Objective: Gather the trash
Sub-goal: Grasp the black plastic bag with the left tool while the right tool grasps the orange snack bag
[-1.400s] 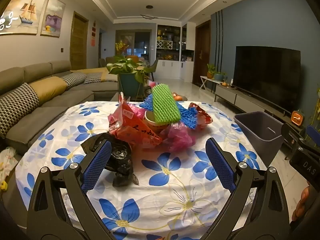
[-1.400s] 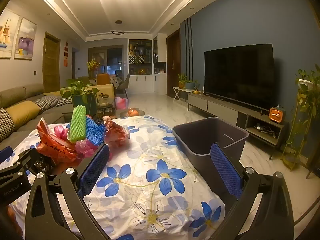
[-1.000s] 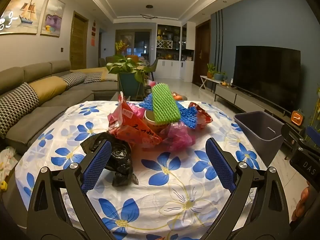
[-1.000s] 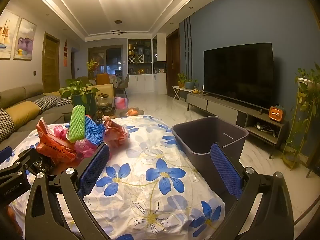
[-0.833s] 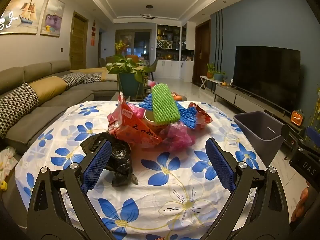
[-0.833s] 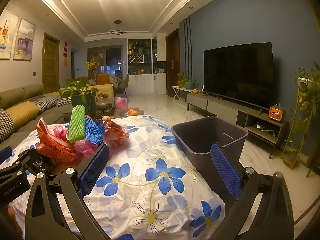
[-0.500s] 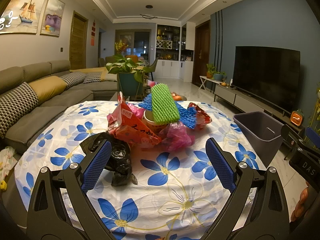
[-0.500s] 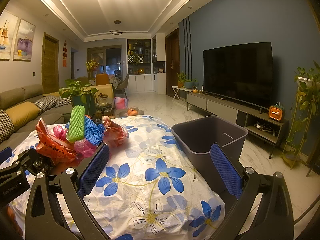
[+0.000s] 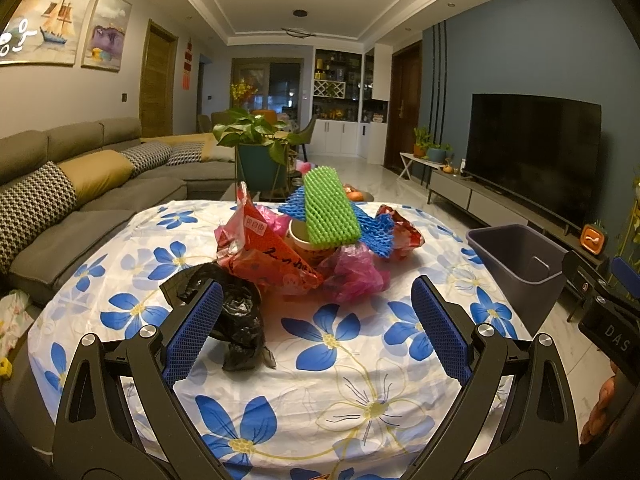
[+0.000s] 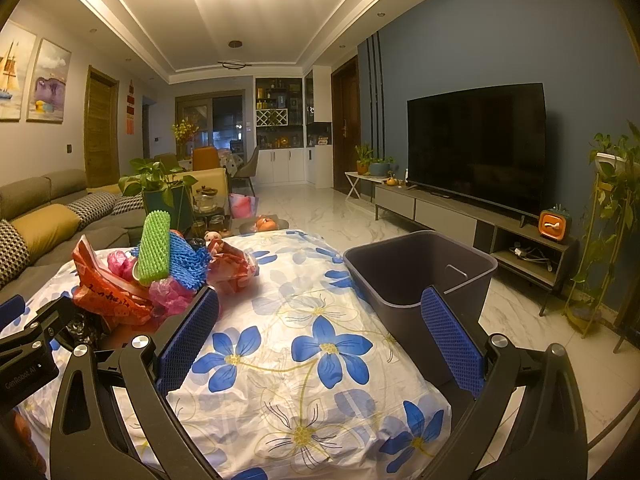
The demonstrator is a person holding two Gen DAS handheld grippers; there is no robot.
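A trash pile lies mid-table on the flowered cloth (image 9: 340, 364): a black plastic bag (image 9: 236, 312), a red wrapper (image 9: 264, 256), a pink bag (image 9: 352, 272), a paper cup (image 9: 302, 236), green foam netting (image 9: 330, 212) over blue netting (image 9: 376, 232). The pile also shows at the left of the right wrist view (image 10: 156, 272). A grey bin (image 10: 416, 276) stands at the table's right edge. My left gripper (image 9: 316, 332) is open and empty, just short of the black bag. My right gripper (image 10: 320, 340) is open and empty, between pile and bin.
A grey sofa (image 9: 80, 200) with cushions runs along the left. A potted plant (image 9: 256, 152) stands behind the table. A TV (image 10: 476, 144) on a low console (image 10: 460, 216) lines the right wall, with a plant stand (image 10: 612, 216) at far right. Marble floor surrounds the table.
Almost nothing has changed. Both grippers stay open and hover in place, with only a very slight drift of the views.
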